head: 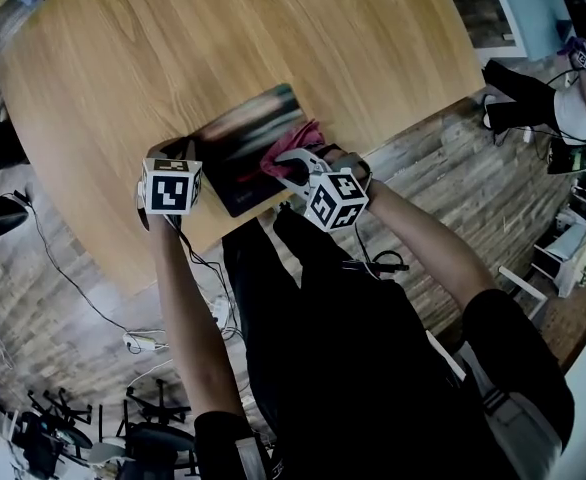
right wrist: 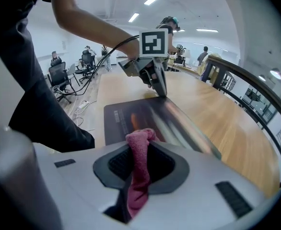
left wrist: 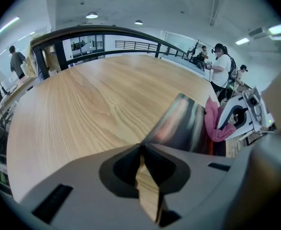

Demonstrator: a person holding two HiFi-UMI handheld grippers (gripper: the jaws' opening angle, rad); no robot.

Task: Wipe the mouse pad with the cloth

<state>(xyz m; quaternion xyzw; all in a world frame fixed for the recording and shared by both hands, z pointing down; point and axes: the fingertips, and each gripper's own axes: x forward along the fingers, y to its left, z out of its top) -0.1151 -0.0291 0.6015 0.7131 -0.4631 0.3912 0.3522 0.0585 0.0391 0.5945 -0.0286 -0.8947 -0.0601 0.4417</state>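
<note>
A dark mouse pad [head: 241, 151] lies on the wooden table [head: 173, 48] near its front edge. My left gripper [head: 178, 153] is shut, and its tips rest on the pad's left corner [left wrist: 141, 145]; nothing shows between the jaws. In the right gripper view the left gripper [right wrist: 162, 94] comes down onto the pad's far edge. My right gripper [head: 291, 164] is shut on a pink cloth [head: 295, 144], bunched between the jaws [right wrist: 138, 150] over the pad's right part [right wrist: 145, 115]. From the left gripper view, the cloth [left wrist: 214, 123] hangs at the pad's [left wrist: 179, 123] far end.
The table's front edge [head: 223, 238] runs just behind both grippers, with the person's dark trousers [head: 323, 348] below it. Cables [head: 83, 288] and chairs sit on the wood floor. People stand beyond the table's far side [left wrist: 222, 66]. A railing [right wrist: 255, 90] borders the table.
</note>
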